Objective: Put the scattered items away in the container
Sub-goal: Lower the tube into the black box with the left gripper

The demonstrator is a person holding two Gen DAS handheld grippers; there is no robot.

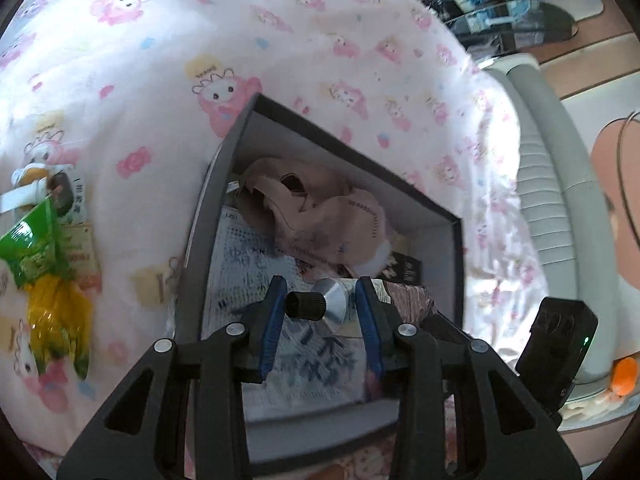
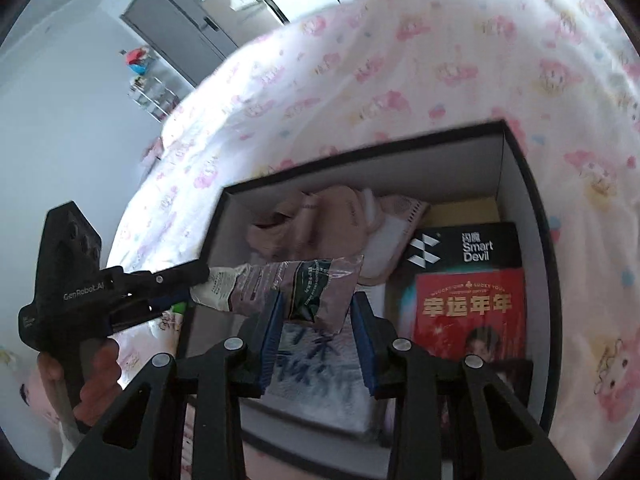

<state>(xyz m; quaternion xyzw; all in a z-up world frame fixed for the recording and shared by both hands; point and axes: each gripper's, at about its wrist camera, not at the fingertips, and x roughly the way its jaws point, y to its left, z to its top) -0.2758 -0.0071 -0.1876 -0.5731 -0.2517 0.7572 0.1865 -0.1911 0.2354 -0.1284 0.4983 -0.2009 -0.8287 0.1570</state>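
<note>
Over the open box [image 2: 524, 184] on the bed, my left claw [image 1: 320, 304] pinches a tube [image 2: 280, 286] (black cap forward); my right claw [image 2: 318, 314] brackets its tail, spread.

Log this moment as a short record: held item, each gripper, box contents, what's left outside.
held item: tube, over the box
left gripper: jaws shut on the tube's cap end
right gripper: tube's crimped end between its jaws; contact unclear
in box: pink cloth, black Smart Devil pack, red card
outside: green-yellow packets on the bedsheet
</note>
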